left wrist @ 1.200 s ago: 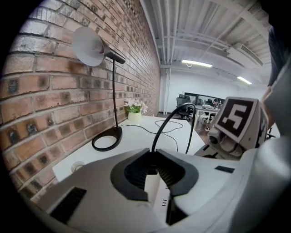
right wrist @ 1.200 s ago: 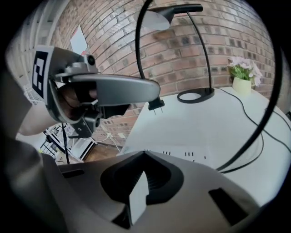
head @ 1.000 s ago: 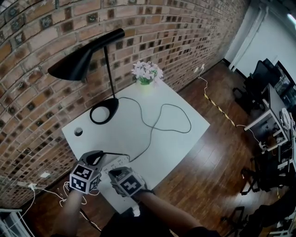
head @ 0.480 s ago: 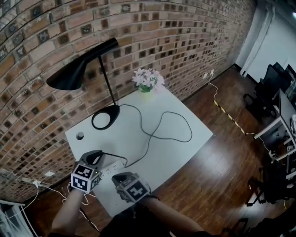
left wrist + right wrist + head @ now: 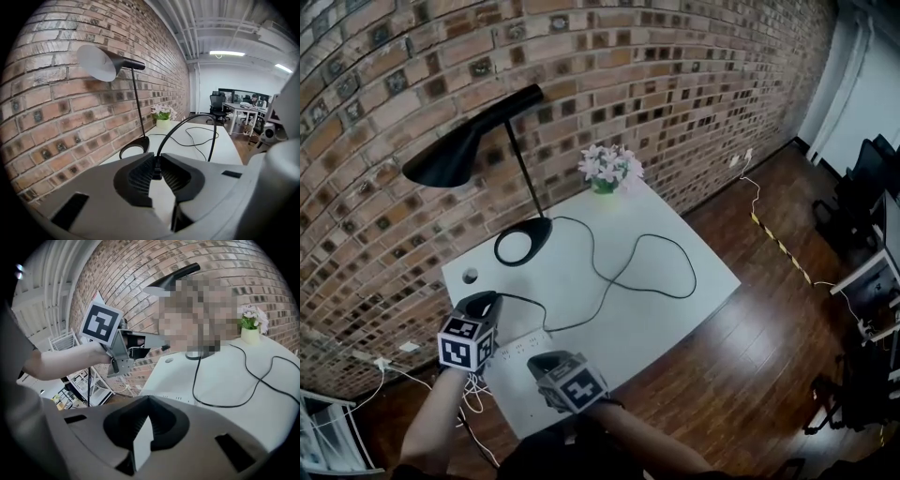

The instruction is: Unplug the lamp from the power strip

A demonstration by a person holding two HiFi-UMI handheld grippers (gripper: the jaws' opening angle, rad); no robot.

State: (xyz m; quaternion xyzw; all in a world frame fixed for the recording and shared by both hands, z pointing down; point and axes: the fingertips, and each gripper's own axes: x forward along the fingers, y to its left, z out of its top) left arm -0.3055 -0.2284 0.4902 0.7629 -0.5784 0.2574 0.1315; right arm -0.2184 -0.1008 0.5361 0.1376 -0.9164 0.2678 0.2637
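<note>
The black lamp [image 5: 523, 246] stands at the back left of the white table [image 5: 675, 253], and its black cord [image 5: 609, 281] loops across the top. My left gripper [image 5: 484, 302] is shut on the cord's black plug [image 5: 156, 165] and holds it in the air, up and left of the white power strip [image 5: 521, 347]. In the left gripper view the cord [image 5: 187, 122] arcs up out of the left gripper [image 5: 156, 174] and down to the table. My right gripper [image 5: 542, 362] hovers at the table's near edge by the strip [image 5: 183, 399], shut with nothing held.
A pot of pale flowers [image 5: 607, 169] sits at the table's far corner against the brick wall [image 5: 675, 84]. A small round hole [image 5: 470, 276] marks the tabletop left of the lamp base. White cables [image 5: 394, 370] trail on the wooden floor at left; desks and chairs [image 5: 872, 187] stand far right.
My left gripper has risen up and left away from the power strip with the plug in it. The right gripper has drawn back toward the near table edge.
</note>
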